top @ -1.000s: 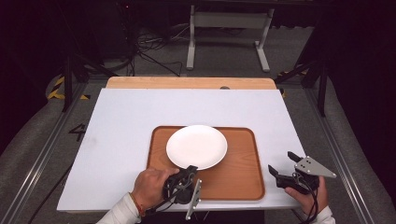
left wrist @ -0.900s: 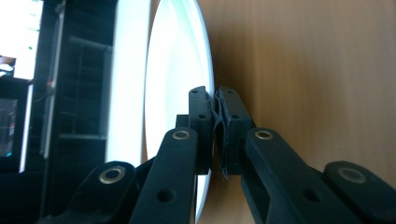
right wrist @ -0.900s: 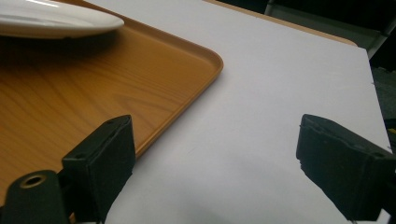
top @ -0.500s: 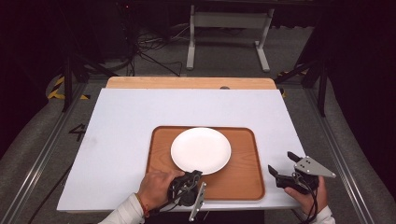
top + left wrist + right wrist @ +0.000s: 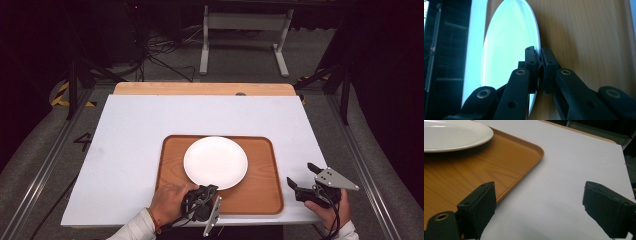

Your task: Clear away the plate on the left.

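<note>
Left gripper clamped on plate rim, near front edge of tray. Right gripper jaws apart, empty, beside tray's right edge.

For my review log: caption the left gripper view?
Left gripper shut on the plate rim, above the tray.

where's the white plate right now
In the high view the white plate lies on the wooden tray, centre-left, its near rim pinched by the left gripper.
</note>
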`<state>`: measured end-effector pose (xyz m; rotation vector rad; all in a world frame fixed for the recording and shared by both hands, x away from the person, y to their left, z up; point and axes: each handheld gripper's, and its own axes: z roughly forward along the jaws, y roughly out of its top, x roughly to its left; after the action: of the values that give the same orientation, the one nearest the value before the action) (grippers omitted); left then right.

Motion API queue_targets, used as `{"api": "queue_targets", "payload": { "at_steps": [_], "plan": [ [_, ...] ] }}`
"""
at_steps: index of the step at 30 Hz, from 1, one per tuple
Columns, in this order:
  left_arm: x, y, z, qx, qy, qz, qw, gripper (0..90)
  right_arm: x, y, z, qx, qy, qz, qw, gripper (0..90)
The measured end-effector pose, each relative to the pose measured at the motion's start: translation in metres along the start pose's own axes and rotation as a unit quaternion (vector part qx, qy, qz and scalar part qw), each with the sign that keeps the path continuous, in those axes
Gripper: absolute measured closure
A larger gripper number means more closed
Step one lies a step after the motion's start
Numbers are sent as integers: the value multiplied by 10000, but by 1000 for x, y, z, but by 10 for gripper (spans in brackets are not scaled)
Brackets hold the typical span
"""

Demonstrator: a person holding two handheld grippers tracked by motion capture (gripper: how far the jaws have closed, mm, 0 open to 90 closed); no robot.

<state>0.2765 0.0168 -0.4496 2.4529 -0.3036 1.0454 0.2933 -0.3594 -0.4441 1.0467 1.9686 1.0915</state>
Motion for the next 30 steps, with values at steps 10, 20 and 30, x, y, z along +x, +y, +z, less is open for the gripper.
{"api": "queue_targets", "payload": {
  "at_steps": [10,20,30],
  "plan": [
    [-3,-1,4,-87,-271,-191,9994,830,0,0,0,0,-20,-7,10000,125],
    [-2,-3,5,-122,-461,-251,9985,816,0,0,1,15,-2,-11,10000,126],
    [3,-7,3,-311,-822,-466,9950,745,1,-1,2,45,6,-19,10000,125]
  ]
}}
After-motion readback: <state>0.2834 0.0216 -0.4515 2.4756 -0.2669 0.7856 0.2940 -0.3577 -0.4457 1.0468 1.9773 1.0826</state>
